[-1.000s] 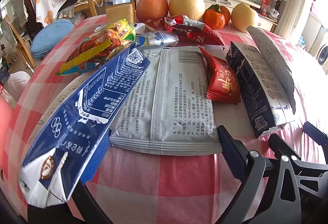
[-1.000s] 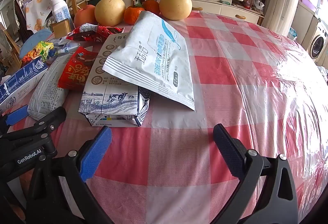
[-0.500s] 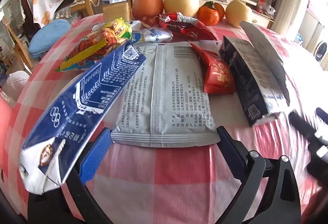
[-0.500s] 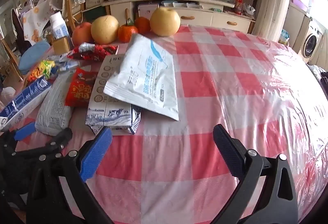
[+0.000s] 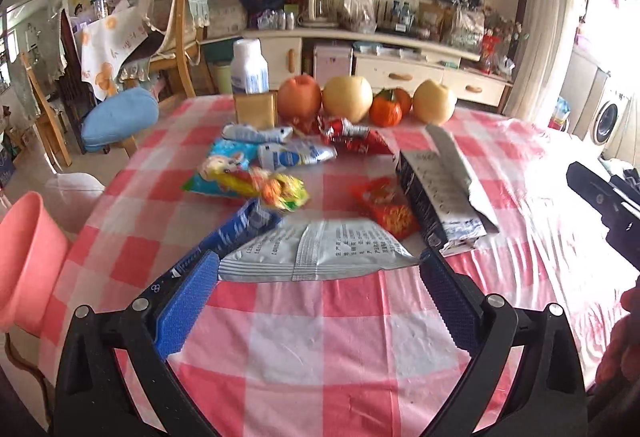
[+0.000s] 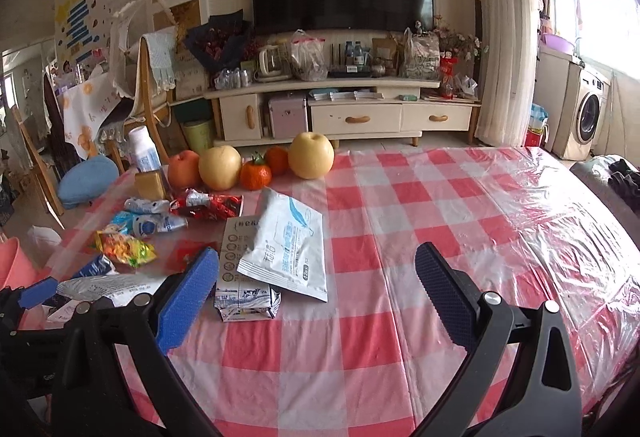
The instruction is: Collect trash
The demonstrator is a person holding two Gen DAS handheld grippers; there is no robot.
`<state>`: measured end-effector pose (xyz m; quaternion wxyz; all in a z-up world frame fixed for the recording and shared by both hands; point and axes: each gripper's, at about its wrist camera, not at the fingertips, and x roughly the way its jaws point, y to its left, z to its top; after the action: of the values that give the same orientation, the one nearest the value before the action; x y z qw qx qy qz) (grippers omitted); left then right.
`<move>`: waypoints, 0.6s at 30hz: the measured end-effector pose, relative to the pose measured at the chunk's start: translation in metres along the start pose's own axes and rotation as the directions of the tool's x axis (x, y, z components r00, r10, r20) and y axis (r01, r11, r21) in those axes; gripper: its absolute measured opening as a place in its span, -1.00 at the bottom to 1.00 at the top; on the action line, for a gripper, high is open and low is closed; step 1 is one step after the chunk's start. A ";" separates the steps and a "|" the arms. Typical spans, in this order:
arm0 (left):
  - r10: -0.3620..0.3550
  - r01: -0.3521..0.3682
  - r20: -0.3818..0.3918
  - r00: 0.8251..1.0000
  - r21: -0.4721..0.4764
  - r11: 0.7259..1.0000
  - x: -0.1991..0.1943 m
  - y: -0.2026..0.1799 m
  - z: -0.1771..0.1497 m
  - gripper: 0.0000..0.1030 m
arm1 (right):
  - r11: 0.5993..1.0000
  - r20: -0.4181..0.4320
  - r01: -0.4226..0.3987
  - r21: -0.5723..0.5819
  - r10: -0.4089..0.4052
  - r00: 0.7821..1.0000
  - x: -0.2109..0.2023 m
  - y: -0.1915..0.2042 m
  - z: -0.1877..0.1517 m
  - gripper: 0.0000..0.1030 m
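The desk (image 6: 440,197), under a red-and-white checked cloth with a clear plastic sheet over it, carries all the trash in a loose heap on its left half, in front of a row of fruit (image 6: 312,155). A pink bin (image 5: 28,253) stands just off the desk's left edge and looks the likely place for the litter.

The left tool (image 5: 320,301) is spread wide and grips nothing; the grey foil pouch (image 5: 316,251) lies flat between its pads, its near edge toward the camera. The right tool (image 6: 316,293) is likewise released and empty, held above the cloth near the white sachet (image 6: 288,241), which rests on a flattened milk carton (image 6: 244,297).

The step in hand appears to be picking up the grey pouch. It should go better if the tool drops low, slides one pad under the near edge and pinches the seam, since a flat film pouch will slip from a top-down grab. The blue carton (image 5: 228,233) lies touching the pouch's left side and may drag along.

Writing: the pouch and sachet carry printed Chinese text, too small to read; the carton shows a cow picture.
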<state>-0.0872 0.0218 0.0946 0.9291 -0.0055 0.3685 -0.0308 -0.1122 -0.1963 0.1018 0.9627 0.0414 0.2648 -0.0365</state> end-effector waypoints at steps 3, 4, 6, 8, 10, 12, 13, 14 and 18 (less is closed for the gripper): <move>-0.020 0.020 0.018 1.000 -0.014 1.000 -0.020 0.004 0.005 0.91 | 1.000 0.027 0.009 -0.004 -0.009 1.000 -0.011 0.003 0.002 0.92; -0.023 0.023 0.025 0.999 -0.013 1.000 -0.027 0.005 0.006 0.91 | 1.000 0.039 0.009 -0.002 -0.009 0.999 -0.015 0.005 0.004 0.92; -0.021 0.022 0.045 0.999 -0.010 1.000 -0.041 0.007 0.007 0.91 | 1.000 0.062 0.014 -0.002 -0.013 0.998 -0.021 0.007 0.004 0.92; -0.023 0.024 0.059 0.998 -0.011 1.000 -0.051 0.010 0.008 0.91 | 1.000 0.077 0.017 -0.005 -0.016 0.997 -0.027 0.011 0.004 0.92; -0.030 0.031 0.066 0.997 -0.012 0.999 -0.056 0.013 0.008 0.91 | 1.000 0.082 0.015 -0.009 -0.014 0.997 -0.030 0.013 0.004 0.92; -0.033 0.034 0.076 0.997 -0.013 0.999 -0.058 0.015 0.008 0.91 | 1.000 0.090 0.019 -0.011 -0.018 0.996 -0.034 0.016 0.004 0.92; -0.033 0.034 0.079 0.996 -0.012 0.999 -0.058 0.016 0.007 0.91 | 1.000 0.092 0.020 -0.013 -0.019 0.996 -0.036 0.018 0.003 0.92; -0.034 0.035 0.080 0.996 -0.013 0.999 -0.056 0.018 0.006 0.91 | 1.000 0.094 0.020 -0.014 -0.018 0.995 -0.037 0.018 0.002 0.92; -0.032 0.033 0.073 0.997 -0.020 0.999 -0.046 0.023 0.003 0.91 | 0.999 0.081 0.022 -0.024 -0.020 0.996 -0.038 0.023 -0.003 0.92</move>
<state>-0.1177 0.0480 0.1278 0.9411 -0.0225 0.3347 -0.0419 -0.1439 -0.1713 0.1204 0.9726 0.0249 0.2265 -0.0451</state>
